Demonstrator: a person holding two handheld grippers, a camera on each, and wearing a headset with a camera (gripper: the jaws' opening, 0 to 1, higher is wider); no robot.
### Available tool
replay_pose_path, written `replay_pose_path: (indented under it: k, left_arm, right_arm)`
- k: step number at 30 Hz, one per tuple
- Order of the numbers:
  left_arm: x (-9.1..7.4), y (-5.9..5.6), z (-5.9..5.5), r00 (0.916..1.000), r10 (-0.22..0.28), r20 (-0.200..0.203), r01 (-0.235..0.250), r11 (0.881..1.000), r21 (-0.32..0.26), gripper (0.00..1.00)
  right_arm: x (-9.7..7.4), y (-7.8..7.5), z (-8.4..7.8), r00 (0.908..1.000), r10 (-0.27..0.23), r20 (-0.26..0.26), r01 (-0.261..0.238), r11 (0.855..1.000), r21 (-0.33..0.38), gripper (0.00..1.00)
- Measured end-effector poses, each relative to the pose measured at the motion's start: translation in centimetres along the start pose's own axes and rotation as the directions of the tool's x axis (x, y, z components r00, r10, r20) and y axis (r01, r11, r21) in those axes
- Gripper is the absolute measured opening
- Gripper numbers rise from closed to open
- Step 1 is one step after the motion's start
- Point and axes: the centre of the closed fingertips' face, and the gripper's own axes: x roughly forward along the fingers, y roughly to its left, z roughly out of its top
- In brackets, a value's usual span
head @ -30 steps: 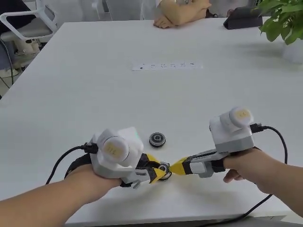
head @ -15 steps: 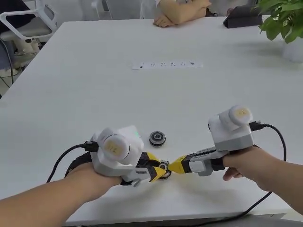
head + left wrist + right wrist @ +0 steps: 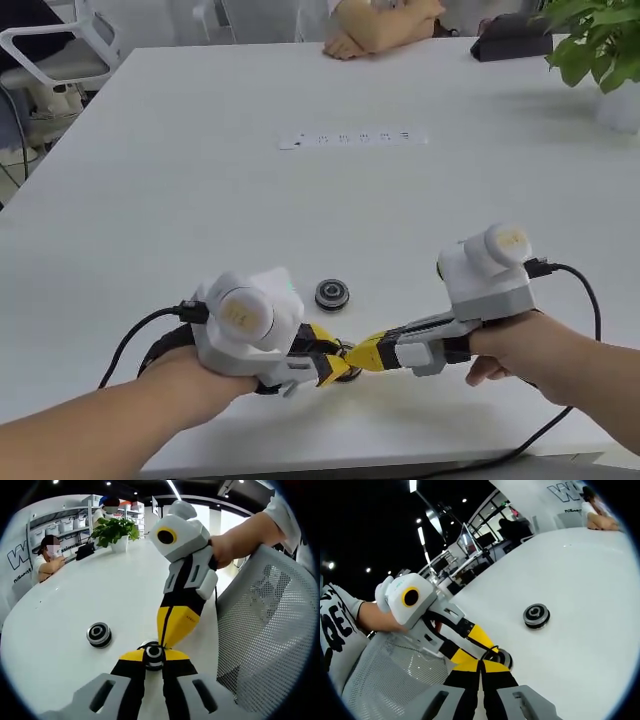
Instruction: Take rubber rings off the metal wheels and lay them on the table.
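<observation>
A small metal wheel [image 3: 153,655] with a black rubber ring is clamped between the yellow tips of my left gripper [image 3: 153,656], low over the table's near edge [image 3: 345,360]. My right gripper [image 3: 480,664] comes in from the right with its jaws shut together, its tips [image 3: 166,639] touching the wheel's rim [image 3: 502,657]. Whether it pinches the ring I cannot tell. The two grippers meet tip to tip in the head view, left gripper [image 3: 333,364] against right gripper [image 3: 360,353]. A second wheel [image 3: 332,293] with its black ring lies flat on the table just beyond them [image 3: 99,634] [image 3: 536,615].
The white table [image 3: 200,180] stretches far ahead. A white power strip [image 3: 352,138] lies at mid-table. A person's arms [image 3: 385,25] rest on the far edge beside a dark pouch [image 3: 515,40]. A potted plant [image 3: 598,45] stands far right. A mesh chair [image 3: 265,630] is behind the near edge.
My right gripper has slid a little left, bringing its tips closer against the wheel held in the left gripper. The left gripper and the loose wheel stay put.
</observation>
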Motion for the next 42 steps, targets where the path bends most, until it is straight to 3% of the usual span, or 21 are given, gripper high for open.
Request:
replay_pose_path:
  k: [11,37,42]
  left_arm:
    - [0.0,0.0,0.0,0.9998,-0.007,0.019,0.007,1.0,0.004,0.07]
    - [-0.9,-0.4,0.5,0.999,-0.043,-0.011,0.043,0.999,0.018,0.12]
    - [-1.5,-0.2,0.8,0.9992,-0.04,-0.002,0.04,0.999,-0.007,0.16]
  right_arm:
    - [-0.3,-0.9,-0.3,0.9987,-0.049,-0.013,0.049,0.999,0.0,0.0]
    - [-0.7,-1.0,0.0,0.9988,-0.048,0.0,0.048,0.999,0.002,0.0]
    - [-0.8,-1.0,0.1,0.9988,-0.048,0.007,0.048,0.999,0.006,0.0]
